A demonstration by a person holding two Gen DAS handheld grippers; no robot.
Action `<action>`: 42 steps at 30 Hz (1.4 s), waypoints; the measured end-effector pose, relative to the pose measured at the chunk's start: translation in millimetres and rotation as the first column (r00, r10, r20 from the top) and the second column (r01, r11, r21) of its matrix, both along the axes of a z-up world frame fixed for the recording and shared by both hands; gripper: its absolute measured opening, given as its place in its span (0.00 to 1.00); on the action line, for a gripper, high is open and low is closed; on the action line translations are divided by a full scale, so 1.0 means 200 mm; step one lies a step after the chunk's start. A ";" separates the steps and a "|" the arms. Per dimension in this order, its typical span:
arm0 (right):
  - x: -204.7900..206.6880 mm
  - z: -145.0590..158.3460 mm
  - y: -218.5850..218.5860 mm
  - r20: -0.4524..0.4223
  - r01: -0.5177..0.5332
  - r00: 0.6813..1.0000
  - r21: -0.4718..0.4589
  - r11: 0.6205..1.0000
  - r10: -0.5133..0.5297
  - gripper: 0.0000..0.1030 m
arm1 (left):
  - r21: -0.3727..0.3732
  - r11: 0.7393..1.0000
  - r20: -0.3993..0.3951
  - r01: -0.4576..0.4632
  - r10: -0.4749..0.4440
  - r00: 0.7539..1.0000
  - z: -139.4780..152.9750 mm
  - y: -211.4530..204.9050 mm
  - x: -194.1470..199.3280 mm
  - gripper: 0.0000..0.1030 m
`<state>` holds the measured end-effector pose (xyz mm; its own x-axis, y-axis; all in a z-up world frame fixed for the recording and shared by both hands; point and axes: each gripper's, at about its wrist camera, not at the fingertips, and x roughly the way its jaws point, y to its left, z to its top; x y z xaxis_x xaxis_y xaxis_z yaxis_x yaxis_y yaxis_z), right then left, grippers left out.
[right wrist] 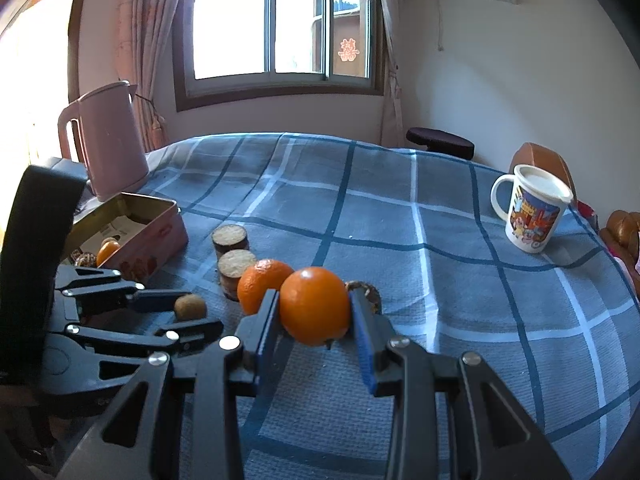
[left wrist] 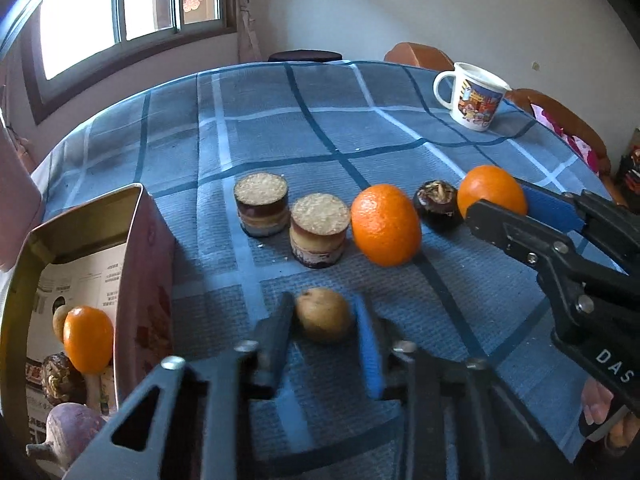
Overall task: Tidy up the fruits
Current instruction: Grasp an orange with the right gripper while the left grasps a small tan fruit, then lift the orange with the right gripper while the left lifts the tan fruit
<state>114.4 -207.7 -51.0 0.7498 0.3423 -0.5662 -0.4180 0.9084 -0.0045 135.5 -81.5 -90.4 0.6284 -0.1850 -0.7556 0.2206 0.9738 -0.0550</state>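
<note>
Both grips set mid-tabletop: left gripper point(left wrist: 324, 320) clamped on small brown fruit point(left wrist: 325, 314), right gripper point(right wrist: 314, 312) clamped on orange point(right wrist: 314, 306); risk of round fruit slipping on lift, or knocking neighbouring orange point(right wrist: 262, 284) toward tabletop edge before tin point(right wrist: 160, 232).

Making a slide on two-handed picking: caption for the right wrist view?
Right gripper clamps an orange while left gripper closes on a small brown fruit beside the open tin.
</note>
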 end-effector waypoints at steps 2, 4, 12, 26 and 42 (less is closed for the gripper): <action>0.00 0.00 -0.01 -0.003 -0.002 1.000 0.008 1.000 0.002 0.37 | -0.006 1.000 0.004 0.004 -0.004 1.000 0.00 0.00 0.00 0.28; 0.00 0.00 -0.01 -0.004 -0.002 1.000 0.013 1.000 0.002 0.37 | -0.014 1.000 0.013 0.005 -0.005 1.000 0.01 0.01 -0.01 0.28; -0.02 0.01 -0.01 0.015 -0.017 1.000 0.019 1.000 0.017 0.37 | -0.016 1.000 0.085 -0.014 0.015 0.996 0.06 0.02 -0.05 0.28; -0.05 0.03 0.00 0.046 -0.057 0.997 0.033 0.998 0.056 0.37 | -0.034 0.998 0.207 -0.046 0.052 0.977 0.13 0.05 -0.13 0.28; -0.09 0.05 -0.02 0.092 -0.070 0.994 0.053 0.996 0.065 0.37 | -0.009 0.997 0.296 -0.079 0.078 0.952 0.17 0.04 -0.20 0.28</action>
<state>96.5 -211.1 -41.0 0.7708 0.4233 -0.4762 -0.4789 0.8778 0.0051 94.9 -73.1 -55.7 0.8363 -0.1245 -0.5340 0.1495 0.9887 0.0037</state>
